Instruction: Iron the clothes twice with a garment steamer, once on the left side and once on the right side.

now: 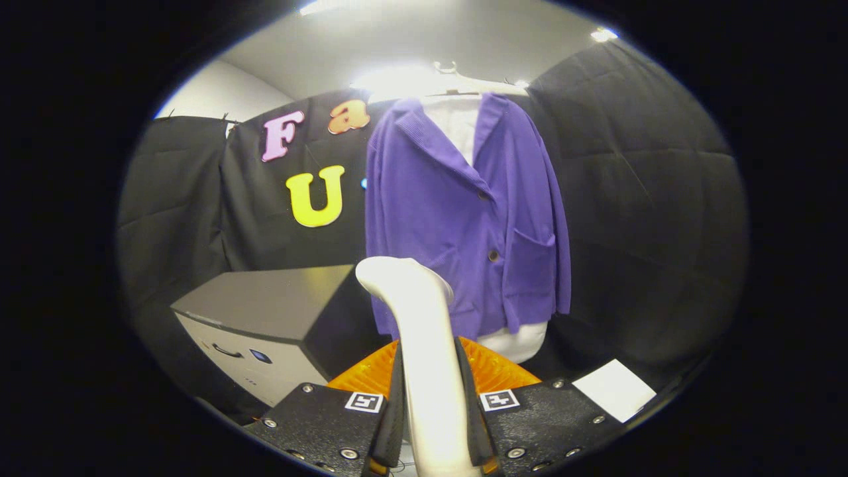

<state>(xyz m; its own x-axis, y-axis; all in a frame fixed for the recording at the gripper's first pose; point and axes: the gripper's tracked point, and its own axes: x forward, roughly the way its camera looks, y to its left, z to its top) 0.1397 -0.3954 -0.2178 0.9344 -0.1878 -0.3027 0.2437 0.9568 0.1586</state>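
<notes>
**Steamer held ahead of the hanging jacket, no pass begun**

The garment steamer (pixel 424 344) is clamped by its white handle between the two fingers of the gripper (pixel 434 424), which are closed tight against both sides of it. The steamer's head rises to twelve o'clock from the fingers. The purple jacket (pixel 464 212) hangs on a hanger (pixel 457 83) beyond the head, at twelve to one o'clock, and is judged to be apart from it. A grey box (pixel 265 318) is seen at ten o'clock, a white sheet (pixel 613 391) at three o'clock.

For the step in hand, the head is best brought flat against one front panel near the shoulder and drawn straight down to the hem, slowly and with an even touch. The same stroke is then owed to the other side.
</notes>
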